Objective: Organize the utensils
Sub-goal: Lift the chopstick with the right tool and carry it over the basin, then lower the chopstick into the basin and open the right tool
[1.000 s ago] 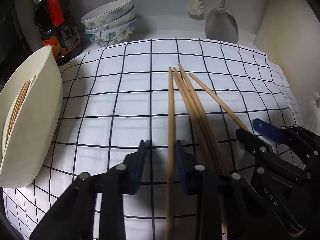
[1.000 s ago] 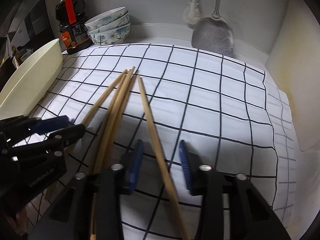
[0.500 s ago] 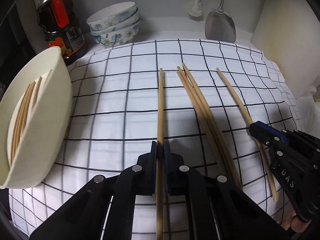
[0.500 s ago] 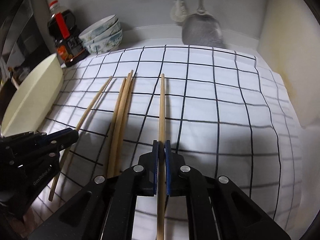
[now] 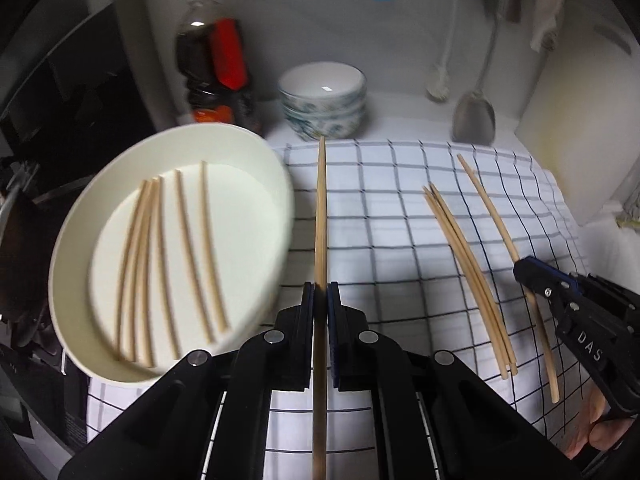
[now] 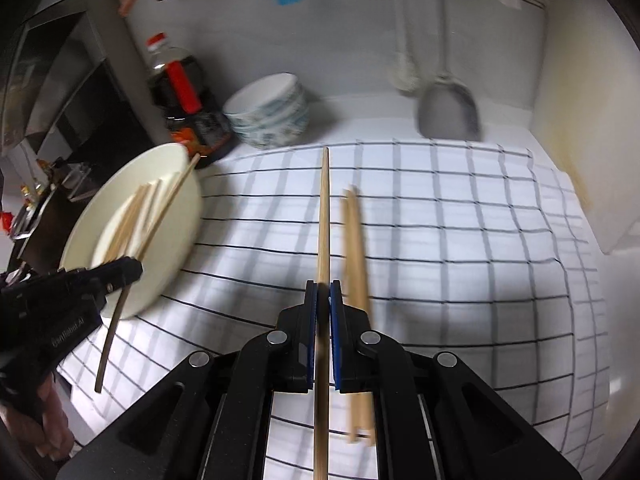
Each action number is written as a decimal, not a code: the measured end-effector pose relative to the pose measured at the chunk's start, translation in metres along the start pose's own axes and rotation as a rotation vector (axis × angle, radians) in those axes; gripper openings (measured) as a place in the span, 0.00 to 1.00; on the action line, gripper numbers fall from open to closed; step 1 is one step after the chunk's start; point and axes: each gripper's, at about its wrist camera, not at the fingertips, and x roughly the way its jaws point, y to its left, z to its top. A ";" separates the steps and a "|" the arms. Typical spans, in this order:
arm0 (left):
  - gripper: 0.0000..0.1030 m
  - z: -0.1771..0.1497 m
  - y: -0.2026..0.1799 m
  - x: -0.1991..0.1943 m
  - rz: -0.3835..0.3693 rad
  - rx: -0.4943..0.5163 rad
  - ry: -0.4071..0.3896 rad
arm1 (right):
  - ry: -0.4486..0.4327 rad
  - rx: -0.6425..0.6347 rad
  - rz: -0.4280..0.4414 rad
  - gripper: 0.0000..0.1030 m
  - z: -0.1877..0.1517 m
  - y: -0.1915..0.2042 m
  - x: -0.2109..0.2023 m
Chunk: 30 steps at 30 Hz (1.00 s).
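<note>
Left hand pose: the left claw [image 5: 320, 300] is tilted steeply downward over the checked cloth [image 5: 400, 240], just beside the near rim of the white oval dish [image 5: 280, 248]; in the right wrist view it is seen at the dish's near edge, with fingers of the person's hand [image 6: 44, 432] partly visible beneath it.
Left claw: clamped narrow on one chopstick [image 5: 320, 216], which is held between the blue pads and points straight ahead toward the stacked bowls [image 5: 324, 100].
Right hand pose: the right claw [image 6: 324, 300] is angled steeply downward above the middle of the checked cloth, well apart from the white oval dish; in the left wrist view it is seen at the far right, with a bit of the hand below it.
Right claw: pinched narrow on a second chopstick [image 6: 325, 208], which is raised off the cloth and pointed toward the stacked bowls.
Loose chopsticks: a small bundle [image 5: 468, 272] is left lying on the checked cloth, well to the right of the white oval dish and just beside the right claw.
Dish contents: several chopsticks [image 5: 168, 264] are laid lengthwise inside the white oval dish.
Behind the dish: a dark sauce bottle [image 5: 212, 64] is stood on the counter [image 5: 408, 128], beside the stacked bowls.
</note>
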 end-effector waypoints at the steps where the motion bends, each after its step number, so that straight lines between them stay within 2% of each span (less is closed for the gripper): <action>1: 0.07 0.002 0.012 -0.005 0.006 -0.015 -0.012 | 0.000 -0.010 0.003 0.06 0.003 0.007 0.001; 9: 0.07 0.014 0.094 -0.025 0.078 -0.086 -0.048 | -0.001 -0.097 0.093 0.06 0.029 0.081 0.020; 17: 0.07 0.024 0.163 -0.004 0.110 -0.142 -0.013 | 0.010 -0.177 0.178 0.06 0.065 0.165 0.054; 24: 0.07 0.029 0.194 0.032 0.086 -0.160 0.028 | 0.061 -0.218 0.193 0.06 0.080 0.216 0.098; 30: 0.07 0.035 0.204 0.055 0.086 -0.154 0.047 | 0.110 -0.226 0.168 0.06 0.083 0.232 0.124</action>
